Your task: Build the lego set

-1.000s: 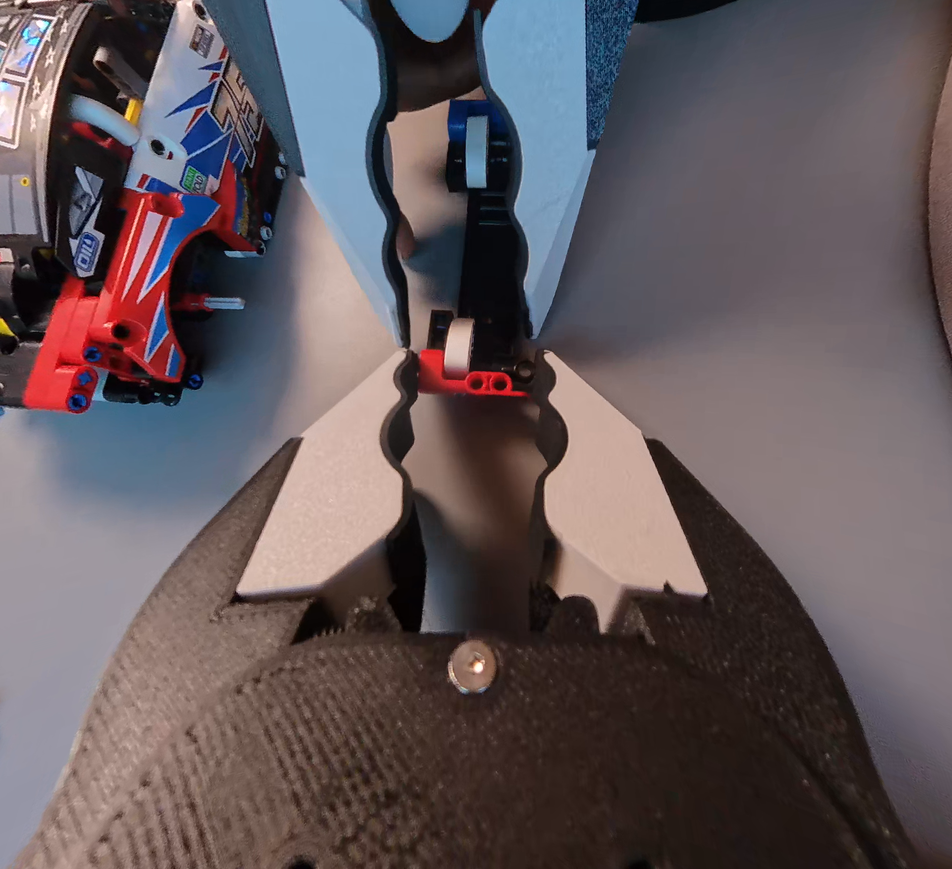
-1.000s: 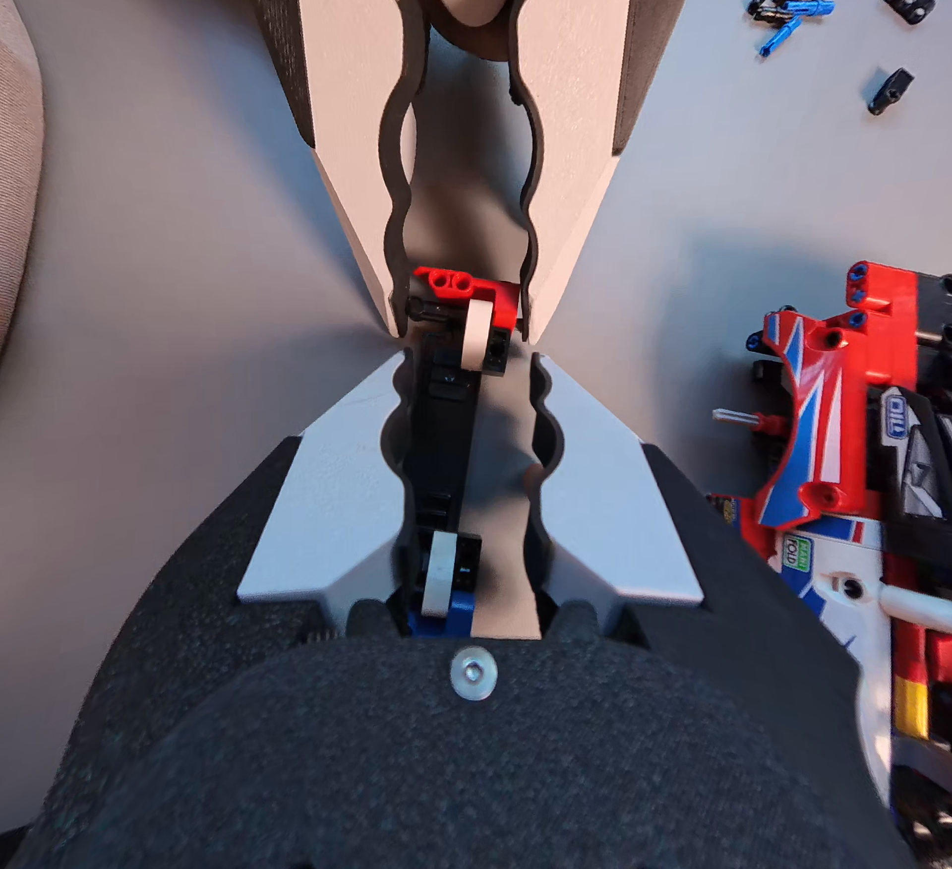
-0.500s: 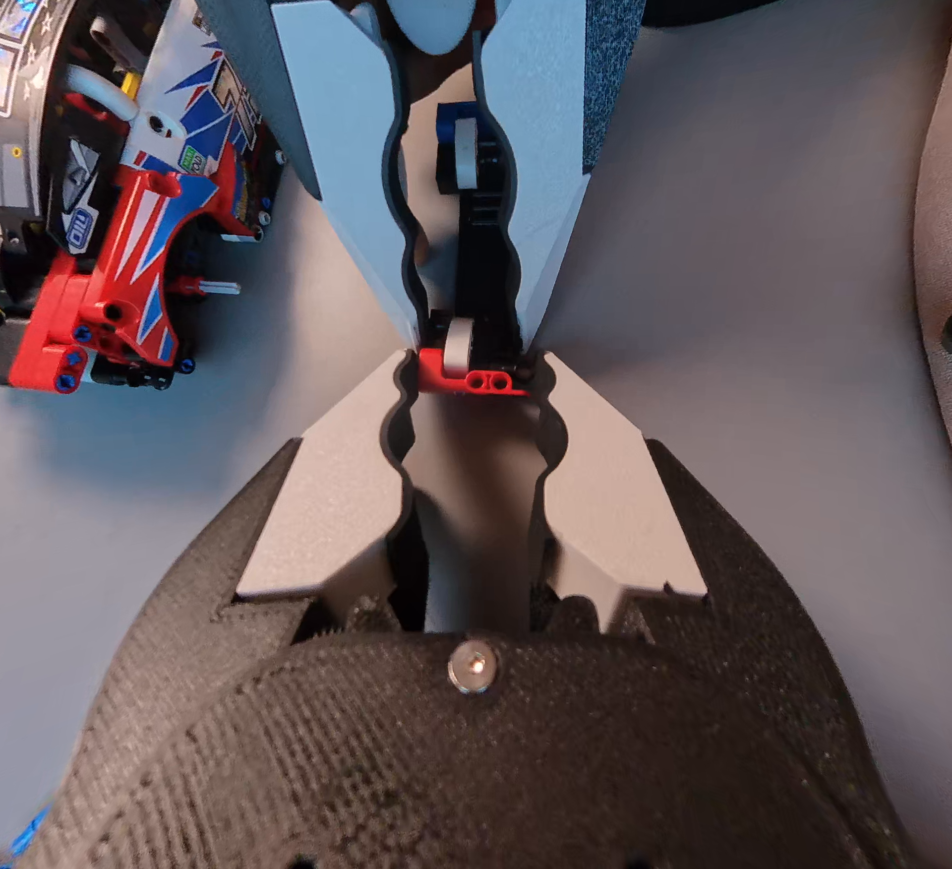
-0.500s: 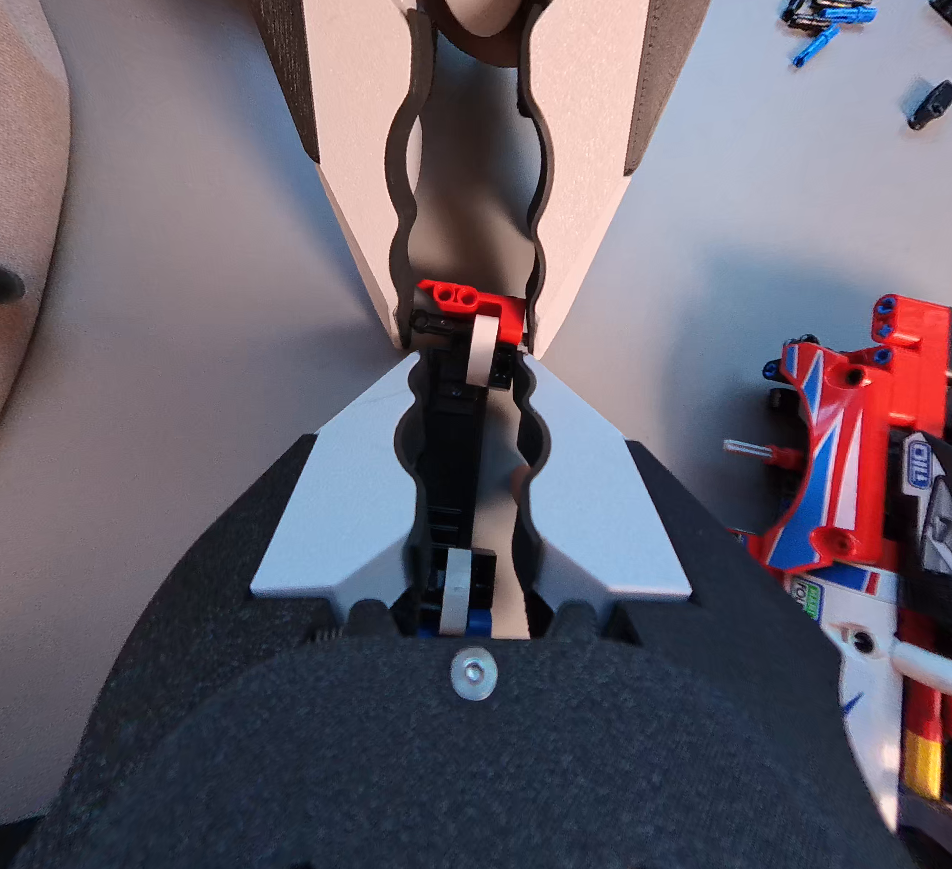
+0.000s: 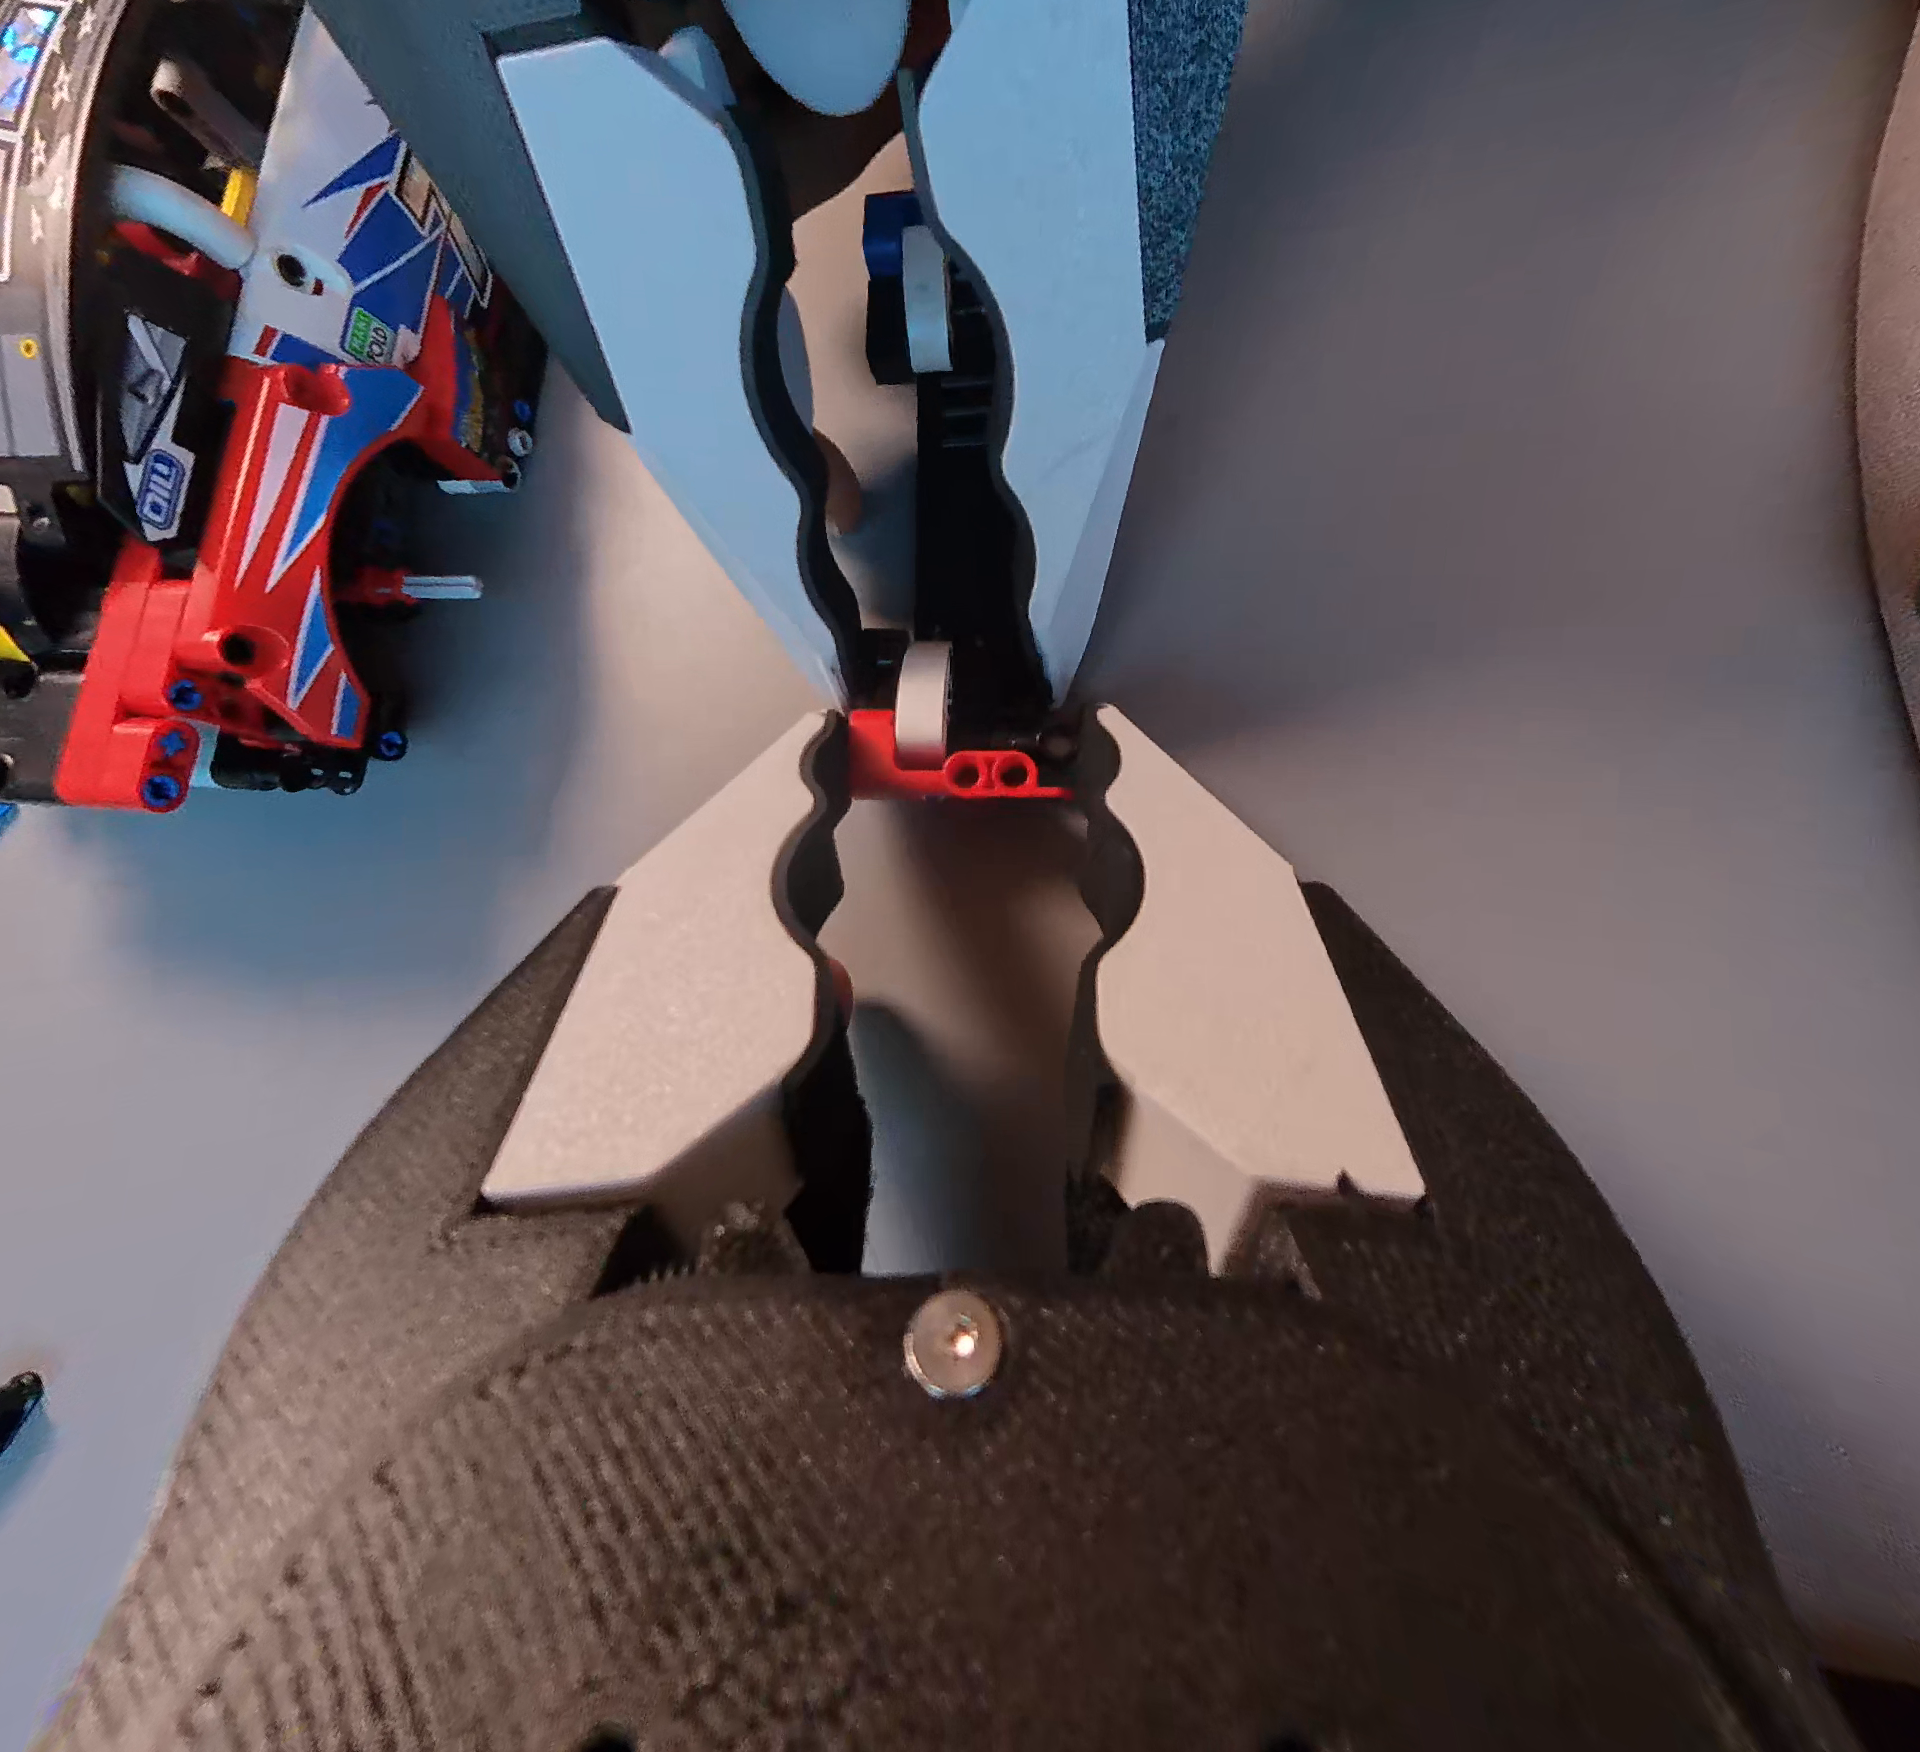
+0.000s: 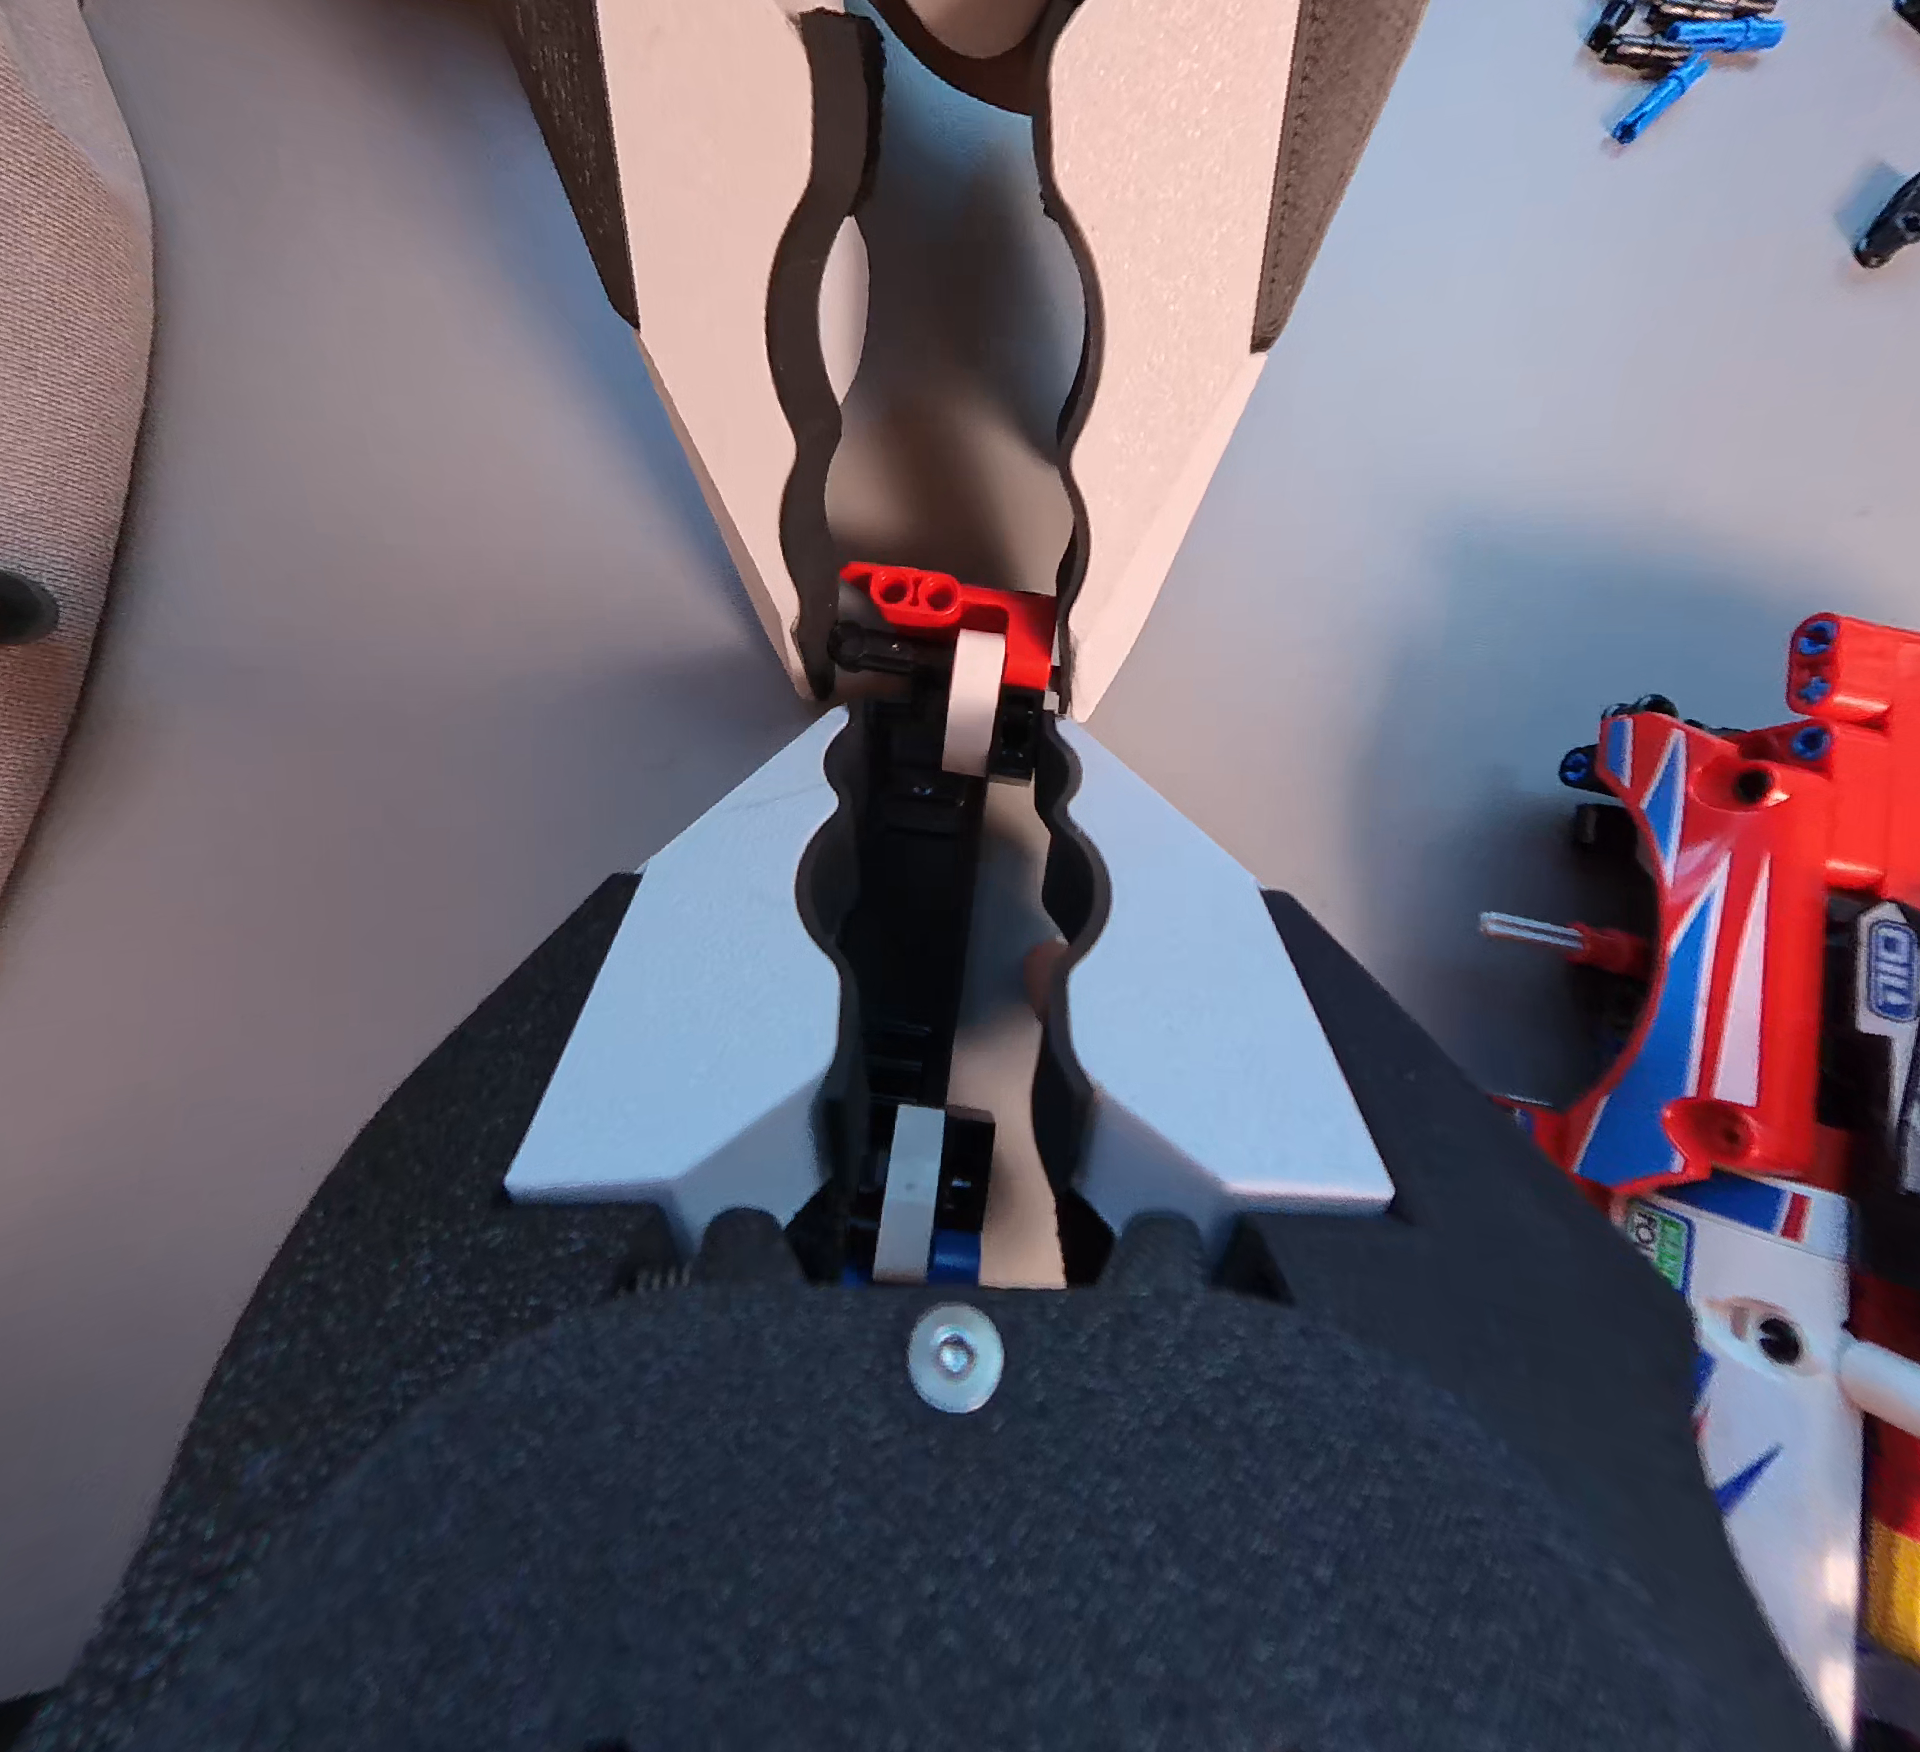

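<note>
A long black lego sub-assembly (image 5: 966,507) has two pale rings, a red end (image 5: 966,772) and a blue end (image 5: 883,237). It hangs above the grey table between my two grippers, which meet tip to tip. My left gripper (image 5: 956,736) is shut on the red end. My right gripper (image 6: 945,726) is shut on the black beam (image 6: 904,923), which runs back between its fingers to the blue end (image 6: 956,1261). The red end (image 6: 914,596) sticks out past its tips into the left gripper (image 6: 940,663).
A partly built red, white and blue lego car (image 5: 239,476) lies on the table to one side, also seen in the right wrist view (image 6: 1766,923). Several blue and black pins (image 6: 1683,9) and a black connector (image 6: 1891,237) lie beyond it. A beige cushion (image 6: 52,352) borders the table's other side. The grippers are tip to tip, or close to it.
My right gripper's fingers have closed in a little on the black beam. Both grippers have drifted slightly away from the car with the sub-assembly still between them.
</note>
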`<state>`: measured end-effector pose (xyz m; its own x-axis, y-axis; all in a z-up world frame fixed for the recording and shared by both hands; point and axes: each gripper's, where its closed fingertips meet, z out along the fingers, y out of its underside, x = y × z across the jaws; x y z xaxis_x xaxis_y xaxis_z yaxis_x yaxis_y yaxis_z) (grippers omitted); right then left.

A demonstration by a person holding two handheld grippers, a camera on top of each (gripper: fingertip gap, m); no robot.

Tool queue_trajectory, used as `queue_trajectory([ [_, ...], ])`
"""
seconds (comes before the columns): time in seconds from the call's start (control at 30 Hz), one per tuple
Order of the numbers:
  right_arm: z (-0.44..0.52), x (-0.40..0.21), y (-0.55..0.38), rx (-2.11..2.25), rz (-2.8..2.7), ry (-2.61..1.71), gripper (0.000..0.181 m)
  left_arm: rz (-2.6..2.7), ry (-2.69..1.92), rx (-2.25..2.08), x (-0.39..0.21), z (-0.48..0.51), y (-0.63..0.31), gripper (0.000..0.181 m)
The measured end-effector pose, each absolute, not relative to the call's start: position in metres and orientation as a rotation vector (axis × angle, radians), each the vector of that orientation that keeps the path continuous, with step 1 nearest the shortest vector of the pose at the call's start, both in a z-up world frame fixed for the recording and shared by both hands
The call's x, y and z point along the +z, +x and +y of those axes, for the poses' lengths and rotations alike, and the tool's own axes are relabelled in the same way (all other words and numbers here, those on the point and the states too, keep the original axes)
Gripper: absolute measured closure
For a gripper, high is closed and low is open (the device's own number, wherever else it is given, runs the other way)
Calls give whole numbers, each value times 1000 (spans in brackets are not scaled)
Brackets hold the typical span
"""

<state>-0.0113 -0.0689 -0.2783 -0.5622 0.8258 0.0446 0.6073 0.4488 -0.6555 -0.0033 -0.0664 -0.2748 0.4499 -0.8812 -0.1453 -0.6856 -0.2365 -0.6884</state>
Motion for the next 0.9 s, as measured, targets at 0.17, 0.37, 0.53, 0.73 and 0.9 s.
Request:
queue_trajectory([
  [0.17,-70,-278,-11,849,-2350,-1185,153,1303,-2004,-354,-275,-67,-2,140],
  [0.37,-72,-278,-9,847,-2348,-1216,152,1293,-2011,-397,-274,-69,-1,140],
  [0.53,-70,-277,-8,817,-2332,-1195,151,1219,-1980,-445,-268,-73,-2,127],
  [0.73,-68,-276,-7,827,-2312,-1186,145,1185,-2003,-449,-275,-72,-9,123],
  [0.9,-66,-275,-7,849,-2297,-1203,127,1172,-2007,-451,-276,-69,-9,130],
])
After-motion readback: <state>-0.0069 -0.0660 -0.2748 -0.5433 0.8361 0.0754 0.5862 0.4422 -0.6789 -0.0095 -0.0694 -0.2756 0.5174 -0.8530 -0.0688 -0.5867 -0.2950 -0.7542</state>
